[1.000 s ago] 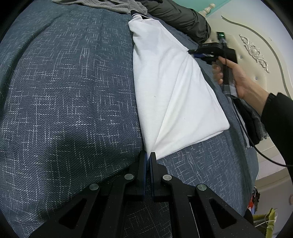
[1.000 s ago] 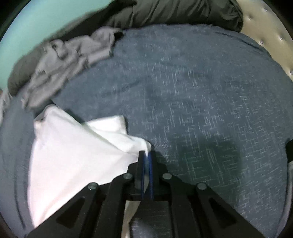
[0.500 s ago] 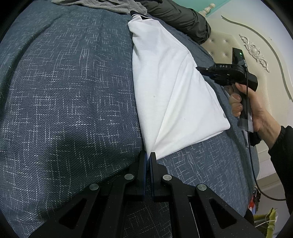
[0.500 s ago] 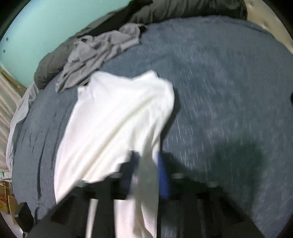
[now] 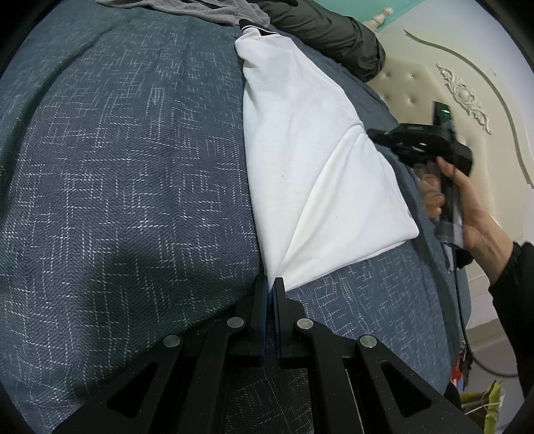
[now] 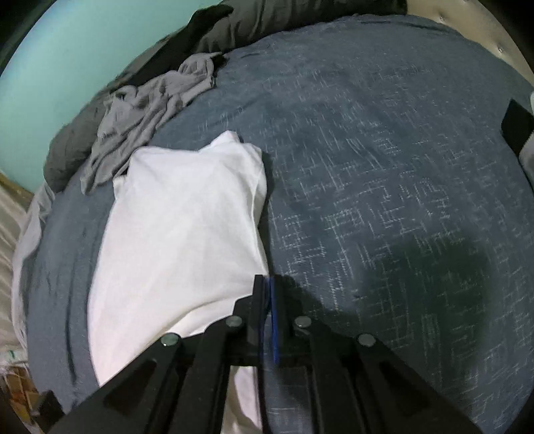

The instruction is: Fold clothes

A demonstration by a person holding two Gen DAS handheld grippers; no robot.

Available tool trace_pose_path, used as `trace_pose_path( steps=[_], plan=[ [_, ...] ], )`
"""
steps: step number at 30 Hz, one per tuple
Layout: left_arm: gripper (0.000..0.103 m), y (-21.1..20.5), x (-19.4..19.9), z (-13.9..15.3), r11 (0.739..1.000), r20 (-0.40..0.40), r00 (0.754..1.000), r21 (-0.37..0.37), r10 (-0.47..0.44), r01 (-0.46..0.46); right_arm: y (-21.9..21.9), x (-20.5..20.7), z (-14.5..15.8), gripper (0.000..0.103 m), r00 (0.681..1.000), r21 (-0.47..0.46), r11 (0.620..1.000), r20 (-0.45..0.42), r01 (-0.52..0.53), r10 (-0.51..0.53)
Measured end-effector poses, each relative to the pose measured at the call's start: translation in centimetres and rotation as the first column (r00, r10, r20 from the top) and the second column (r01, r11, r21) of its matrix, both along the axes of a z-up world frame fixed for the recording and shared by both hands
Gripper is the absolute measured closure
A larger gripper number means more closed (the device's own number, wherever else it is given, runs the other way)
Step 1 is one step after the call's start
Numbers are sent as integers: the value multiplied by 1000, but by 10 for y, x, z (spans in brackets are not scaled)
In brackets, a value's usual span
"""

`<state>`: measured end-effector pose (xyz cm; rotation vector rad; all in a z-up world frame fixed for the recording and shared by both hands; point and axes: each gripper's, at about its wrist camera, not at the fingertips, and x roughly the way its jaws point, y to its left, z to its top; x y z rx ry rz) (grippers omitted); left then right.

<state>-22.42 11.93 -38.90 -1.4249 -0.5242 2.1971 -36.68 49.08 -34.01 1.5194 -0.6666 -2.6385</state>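
A white garment [image 5: 300,150] lies folded lengthwise on the blue-grey bedspread [image 5: 133,167]. My left gripper [image 5: 270,282] is shut on its near corner. A taut crease runs from there to the garment's right edge, where my right gripper [image 5: 370,133] pinches the puckered cloth. A hand [image 5: 474,213] holds that gripper. In the right wrist view the right gripper [image 6: 268,280] is shut at the edge of the white garment [image 6: 183,217], which spreads away to the left.
A crumpled grey garment [image 6: 143,113] lies beyond the white one. Behind it a dark jacket or duvet [image 5: 327,30] is bunched along the bed's far side. A cream padded headboard [image 5: 434,83] stands at the right. The bedspread [image 6: 383,167] stretches wide on the right.
The right gripper has moved along the garment's right edge toward me and now pinches it lower down, drawing a crease to the left gripper. The left gripper has stayed put.
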Motion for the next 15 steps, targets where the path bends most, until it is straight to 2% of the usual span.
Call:
trace_pose_path(
  steps=[1,2,3,5,9,13,14,15],
  plan=[
    [100,1,0,0,1000,1,1000,0,0,0,1,5,5,98,1000,-20,1000,-22,2,-3],
    [100,2,0,1,1000,0,1000,-2,0,0,1,11,9,92,999,-33,999,-41,0,-1],
    [100,2,0,1,1000,-1,1000,-5,0,0,-1,19,14,79,999,-34,999,-50,-7,6],
    [100,2,0,2,1000,-3,1000,-9,1,-1,-4,35,23,75,998,-32,999,-59,-36,34],
    [99,2,0,2,1000,-4,1000,-11,3,-4,-20,65,24,75,993,0,993,-41,-114,114],
    [99,4,1,3,1000,-8,1000,-16,4,-4,-33,76,7,75,990,12,990,-11,-143,143],
    [99,6,-1,3,1000,-7,1000,-17,4,-4,-35,76,4,83,989,19,989,-9,-147,148],
    [99,8,-2,3,1000,-7,1000,-17,5,-5,-36,76,3,98,987,26,986,-17,-162,162]
  ],
)
